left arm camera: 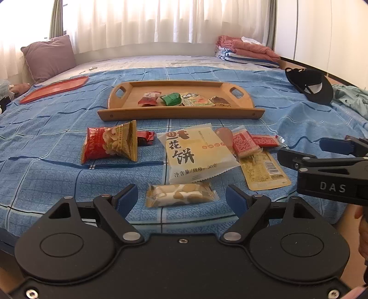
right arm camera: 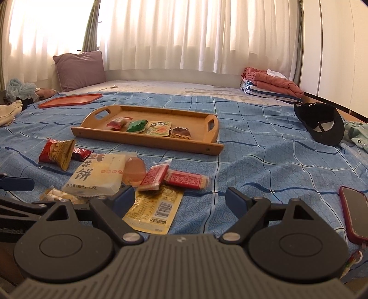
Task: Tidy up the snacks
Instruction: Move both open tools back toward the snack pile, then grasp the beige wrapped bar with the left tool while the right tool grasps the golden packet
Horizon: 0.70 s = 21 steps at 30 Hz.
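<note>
Snacks: four sit in my wooden tray [left arm camera: 177, 112], while the nougat packet [left arm camera: 180, 195] and the rest lie loose on the bed [left arm camera: 46, 179], with my left tongs [left arm camera: 181, 197] and right tongs [right arm camera: 179, 197] both open, empty.

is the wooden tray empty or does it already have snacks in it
Not empty. The wooden handled tray holds four small packets in a row: red, green, pale yellow-green and brown.

Bright daylight through curtains [left arm camera: 161, 20]; glare, perhaps overexposed; edges warped.
</note>
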{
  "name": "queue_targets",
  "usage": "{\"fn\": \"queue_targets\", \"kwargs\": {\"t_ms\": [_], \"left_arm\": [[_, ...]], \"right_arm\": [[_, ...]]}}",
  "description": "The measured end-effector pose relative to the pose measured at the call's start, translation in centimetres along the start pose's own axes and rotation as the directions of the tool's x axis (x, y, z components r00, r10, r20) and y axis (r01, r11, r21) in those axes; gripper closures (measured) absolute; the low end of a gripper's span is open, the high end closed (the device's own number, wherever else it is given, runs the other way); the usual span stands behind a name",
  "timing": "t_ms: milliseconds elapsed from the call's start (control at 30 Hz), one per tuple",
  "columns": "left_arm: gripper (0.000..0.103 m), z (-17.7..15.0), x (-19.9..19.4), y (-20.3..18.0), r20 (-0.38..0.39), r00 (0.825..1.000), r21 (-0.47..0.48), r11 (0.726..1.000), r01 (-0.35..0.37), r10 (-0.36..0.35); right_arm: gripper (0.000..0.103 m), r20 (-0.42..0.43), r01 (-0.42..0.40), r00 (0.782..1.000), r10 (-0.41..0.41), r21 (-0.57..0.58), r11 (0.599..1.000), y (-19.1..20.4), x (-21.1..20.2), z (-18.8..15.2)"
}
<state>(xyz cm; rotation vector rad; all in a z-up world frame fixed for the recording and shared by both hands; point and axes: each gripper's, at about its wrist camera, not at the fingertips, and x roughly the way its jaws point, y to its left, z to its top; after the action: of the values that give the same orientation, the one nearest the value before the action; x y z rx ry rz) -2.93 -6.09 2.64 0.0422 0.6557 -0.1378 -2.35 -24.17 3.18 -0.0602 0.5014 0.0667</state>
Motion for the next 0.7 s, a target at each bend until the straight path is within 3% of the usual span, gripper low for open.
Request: {"fn": "queue_targets", "kwargs": {"t_ms": [300, 567, 700], "left_arm": [[0.02, -0.7, 2.0, -0.7, -0.007, 0.998, -0.001, 0.998, -0.056, 0.056], [0.019, -0.7, 3.1, -0.2, -0.017, 0.998, -0.046, 0.998, -0.053, 0.052], [0.028, -0.7, 3.1, 0.0, -0.003, 1.0, -0.055, 0.998, -0.028, 0.028]], "right_arm": [[0.012, -0.016, 0.001, 1.0, -0.001, 0.007, 1.0, -0.3, 0.1, -0.6], [0.012, -0.03, -0.002, 1.0, 0.002, -0.012, 1.0, 0.1, 0.5, -0.9], [0.011, -0.037, -0.006, 0.999, 0.006, -0.009, 1.0, 0.2, 0.8, -1.1]]}}
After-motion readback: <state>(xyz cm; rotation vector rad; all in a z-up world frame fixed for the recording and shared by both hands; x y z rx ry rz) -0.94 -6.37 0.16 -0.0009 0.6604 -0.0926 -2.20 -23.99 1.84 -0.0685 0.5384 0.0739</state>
